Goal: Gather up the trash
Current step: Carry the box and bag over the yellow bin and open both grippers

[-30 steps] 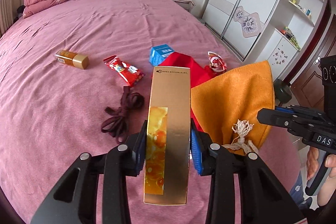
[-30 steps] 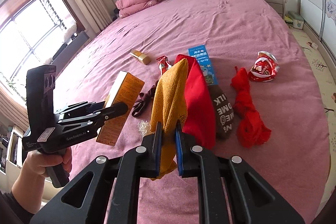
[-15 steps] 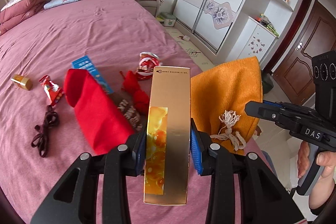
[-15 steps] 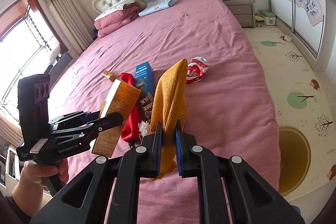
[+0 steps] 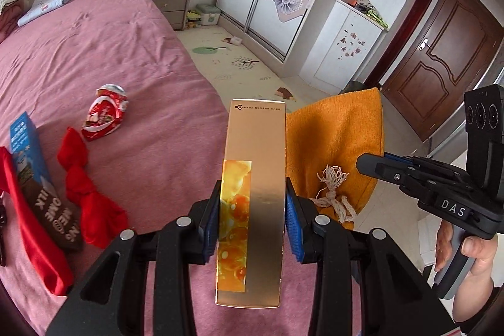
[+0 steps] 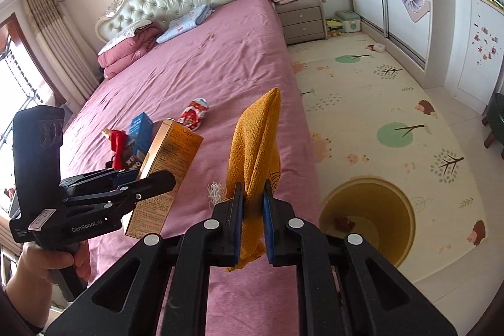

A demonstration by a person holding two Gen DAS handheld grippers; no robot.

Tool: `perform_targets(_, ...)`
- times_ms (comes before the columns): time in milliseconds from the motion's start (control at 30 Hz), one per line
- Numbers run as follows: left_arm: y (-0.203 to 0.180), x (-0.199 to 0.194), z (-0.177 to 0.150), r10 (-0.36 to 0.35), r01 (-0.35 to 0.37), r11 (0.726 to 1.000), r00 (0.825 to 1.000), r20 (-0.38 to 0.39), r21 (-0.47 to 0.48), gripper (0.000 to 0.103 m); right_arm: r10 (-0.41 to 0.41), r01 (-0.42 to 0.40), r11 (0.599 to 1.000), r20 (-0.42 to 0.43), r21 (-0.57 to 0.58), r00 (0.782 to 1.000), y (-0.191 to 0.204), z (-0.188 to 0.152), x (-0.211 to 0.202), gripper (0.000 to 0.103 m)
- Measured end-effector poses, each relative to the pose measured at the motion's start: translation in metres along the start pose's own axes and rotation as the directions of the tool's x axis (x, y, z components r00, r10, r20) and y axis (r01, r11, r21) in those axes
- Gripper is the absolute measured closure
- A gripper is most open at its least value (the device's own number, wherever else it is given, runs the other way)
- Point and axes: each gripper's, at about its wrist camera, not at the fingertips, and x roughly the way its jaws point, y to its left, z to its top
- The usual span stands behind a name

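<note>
The gold box [image 5: 255, 191] stands upright between the blue pads of my left gripper [image 5: 252, 210], clamped at its lower middle, its long face toward the camera and its top pointing away over the edge of the bed [image 5: 110, 52]. From my right wrist view the same box [image 6: 163, 175] shows printed text on its side and sits just left of the orange cloth [image 6: 255, 147]. My right gripper [image 6: 252, 207] is pinched narrow on that cloth, which rises above the pads in a folded peak; a frayed white string [image 6: 215, 191] hangs from it beside the left pad. Seen from my left wrist, the cloth [image 5: 337, 147] hangs just right of the box, apart from it.

Below and right of my right gripper, a yellow bin [image 6: 365, 219] stands open on the patterned floor mat [image 6: 378, 90]. On the bedspread lie a crumpled red-and-white wrapper [image 5: 105, 112], a knotted red cloth [image 5: 85, 185], a blue carton [image 5: 23, 147] and a brown packet [image 5: 60, 225].
</note>
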Motion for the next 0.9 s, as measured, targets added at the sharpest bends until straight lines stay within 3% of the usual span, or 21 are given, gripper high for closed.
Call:
perform_targets(367,-0.058,0.081,0.019,-0.081,0.083,0.997,0.991,-0.104,0.011,0.067,-0.103,0.105,0.990,-0.028,0.098,0.994,-0.093,-0.013,-0.007,0.091)
perform_targets(667,-0.093,0.130,0.029,-0.103,0.115,0.992,0.977,-0.186,0.055,0.064,-0.126,0.132,0.980,-0.047,0.147,0.991,-0.137,-0.018,-0.004,0.090)
perform_targets(767,-0.094,0.136,0.032,-0.066,0.076,0.996,0.982,-0.178,0.047,0.021,-0.140,0.144,0.973,-0.034,0.179,0.990,-0.148,-0.016,-0.008,0.081)
perform_targets(900,-0.089,0.136,0.031,-0.044,0.050,0.998,0.983,-0.176,0.031,0.021,-0.152,0.152,0.969,-0.016,0.194,0.988,-0.156,-0.014,-0.015,0.073)
